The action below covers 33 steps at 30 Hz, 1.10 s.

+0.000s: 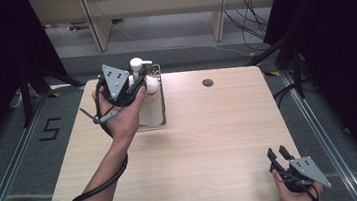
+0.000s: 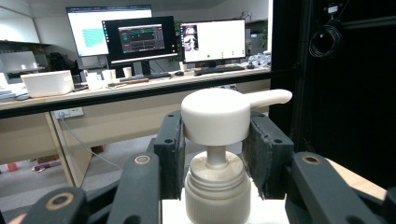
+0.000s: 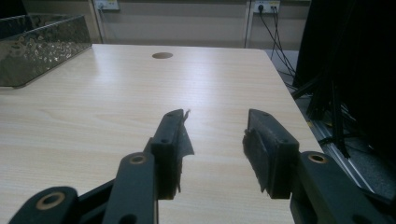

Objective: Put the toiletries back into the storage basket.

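A white pump bottle (image 1: 150, 108) stands upright at the clear tray (image 1: 158, 70) on the table's far left. My left gripper (image 1: 139, 83) is shut on the bottle's top. In the left gripper view its black pads (image 2: 173, 144) press both sides of the pump head (image 2: 215, 115), above the ribbed cap (image 2: 215, 179). The hand hides the bottle's base, so I cannot tell whether it rests in the tray. My right gripper (image 1: 279, 153) hovers at the table's front right corner, jaws open. Nothing sits between its pads (image 3: 170, 140), only bare tabletop.
The wooden table (image 1: 210, 137) has a round cable hole (image 1: 208, 83) at the far middle, also in the right gripper view as the hole (image 3: 162, 55). The tray's wall (image 3: 44, 44) rises at that view's far left. Dark curtains flank both sides.
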Tool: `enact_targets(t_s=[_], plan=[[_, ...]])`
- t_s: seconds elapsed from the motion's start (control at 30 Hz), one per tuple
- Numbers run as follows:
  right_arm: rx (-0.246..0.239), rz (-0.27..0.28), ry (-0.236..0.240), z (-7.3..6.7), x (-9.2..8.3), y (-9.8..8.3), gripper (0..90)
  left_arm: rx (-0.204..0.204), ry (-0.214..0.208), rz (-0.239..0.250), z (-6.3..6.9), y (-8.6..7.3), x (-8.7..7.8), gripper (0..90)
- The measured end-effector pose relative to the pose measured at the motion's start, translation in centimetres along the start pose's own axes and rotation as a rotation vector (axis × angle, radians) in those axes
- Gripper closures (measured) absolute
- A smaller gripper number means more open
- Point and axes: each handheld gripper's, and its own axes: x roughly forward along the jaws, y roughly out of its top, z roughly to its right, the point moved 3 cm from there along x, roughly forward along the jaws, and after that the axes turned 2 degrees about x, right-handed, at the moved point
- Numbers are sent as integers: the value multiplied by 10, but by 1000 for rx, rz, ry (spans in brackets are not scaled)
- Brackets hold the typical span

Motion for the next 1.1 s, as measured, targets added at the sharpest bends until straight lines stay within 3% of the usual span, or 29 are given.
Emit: enact_targets(t_s=[1.1], plan=[[2, -3, 11, -2, 1, -1, 577, -14, 87, 6, -28, 11, 12, 595]])
